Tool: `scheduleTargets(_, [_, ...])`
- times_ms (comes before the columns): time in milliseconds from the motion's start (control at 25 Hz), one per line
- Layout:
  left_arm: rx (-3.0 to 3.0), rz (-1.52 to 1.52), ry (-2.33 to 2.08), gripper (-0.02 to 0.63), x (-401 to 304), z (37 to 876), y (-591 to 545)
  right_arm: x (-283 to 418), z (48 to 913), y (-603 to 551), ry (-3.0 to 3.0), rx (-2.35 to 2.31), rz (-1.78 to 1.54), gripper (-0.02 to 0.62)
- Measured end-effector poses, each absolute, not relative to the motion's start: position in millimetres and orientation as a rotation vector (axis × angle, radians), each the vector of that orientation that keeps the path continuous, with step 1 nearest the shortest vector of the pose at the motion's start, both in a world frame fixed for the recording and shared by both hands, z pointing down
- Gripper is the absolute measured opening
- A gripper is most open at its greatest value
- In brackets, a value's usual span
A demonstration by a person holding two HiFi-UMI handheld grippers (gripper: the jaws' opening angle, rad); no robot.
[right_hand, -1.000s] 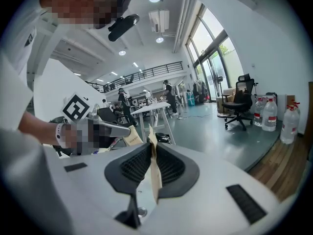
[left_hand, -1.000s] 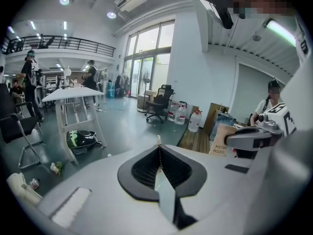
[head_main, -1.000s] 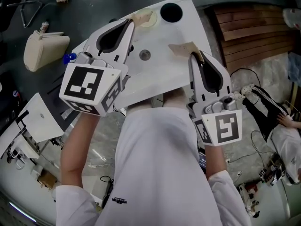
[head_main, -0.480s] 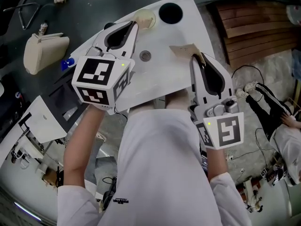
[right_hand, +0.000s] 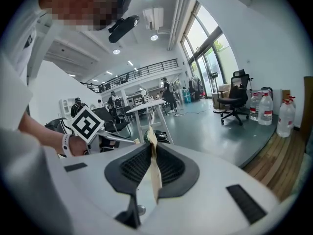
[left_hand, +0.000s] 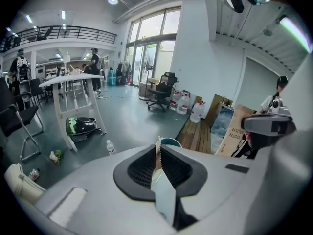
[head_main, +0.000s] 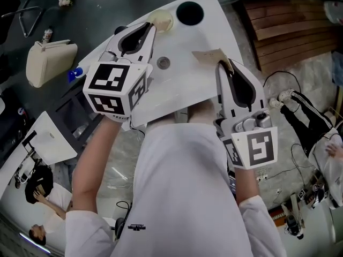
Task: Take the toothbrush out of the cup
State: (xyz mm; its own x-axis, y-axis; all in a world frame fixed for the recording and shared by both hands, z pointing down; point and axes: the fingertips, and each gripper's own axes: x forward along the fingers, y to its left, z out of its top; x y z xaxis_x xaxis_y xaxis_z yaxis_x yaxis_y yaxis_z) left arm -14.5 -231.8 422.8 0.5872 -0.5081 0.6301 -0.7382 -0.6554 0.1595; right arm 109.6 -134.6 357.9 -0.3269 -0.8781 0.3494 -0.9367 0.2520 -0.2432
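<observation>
A dark round cup [head_main: 189, 12] stands at the far end of the white table [head_main: 182, 84]; no toothbrush shows in any view. My left gripper [head_main: 152, 28] is held over the table's left side with its jaws pressed together and empty, tips beside a beige round object [head_main: 162, 19]. In the left gripper view, the cup's teal rim [left_hand: 171, 142] peeks out just beyond the left gripper [left_hand: 158, 142]. My right gripper [head_main: 218, 63] is shut and empty over the table's right side, its tips next to a tan card [head_main: 210, 54]. In its own view the right gripper [right_hand: 150, 131] points toward the other hand.
A small round metal disc [head_main: 163, 63] lies mid-table. A cream bag [head_main: 49, 60] and a blue-capped bottle [head_main: 75, 75] are on the floor at left. Wooden decking [head_main: 292, 28] lies right of the table, and a person's legs [head_main: 305, 125] stretch across the floor there.
My left gripper has moved forward and a little right, toward the table's far end, and now holds steady. The right gripper has barely moved.
</observation>
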Motion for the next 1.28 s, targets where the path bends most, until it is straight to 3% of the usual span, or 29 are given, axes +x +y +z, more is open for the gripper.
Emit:
scheduleTargets(120, [2.424, 0.749, -0.988, 0.012, -14.2, 419.6, -227.7, 110.1, 357.8, -132.0, -2.366, 1.742, 0.619, 0.032])
scheduleTargets(280, [2.441, 0.712, -0.971, 0.094, -14.8, 412.6, -221.4, 110.5, 357.2, -126.4, -2.358, 1.760, 0.614, 0.032])
scheduleTargets(480, [2.459, 0.669, -0.994, 0.095, -21.2, 396.7, -212.0, 112.2, 351.3, -120.4, -2.353, 1.782, 0.598, 0.032])
scheduleTargets(920, [2.490, 0.505, -1.129, 0.012, -56.8, 343.0, -168.5, 106.8, 317.6, -102.0, -2.374, 1.806, 0.481, 0.032])
scheduleTargets(1280, [2.467, 0.390, -1.258, 0.005, -94.4, 292.9, -116.9, 97.2, 283.1, -85.1, -2.409, 1.787, 0.387, 0.032])
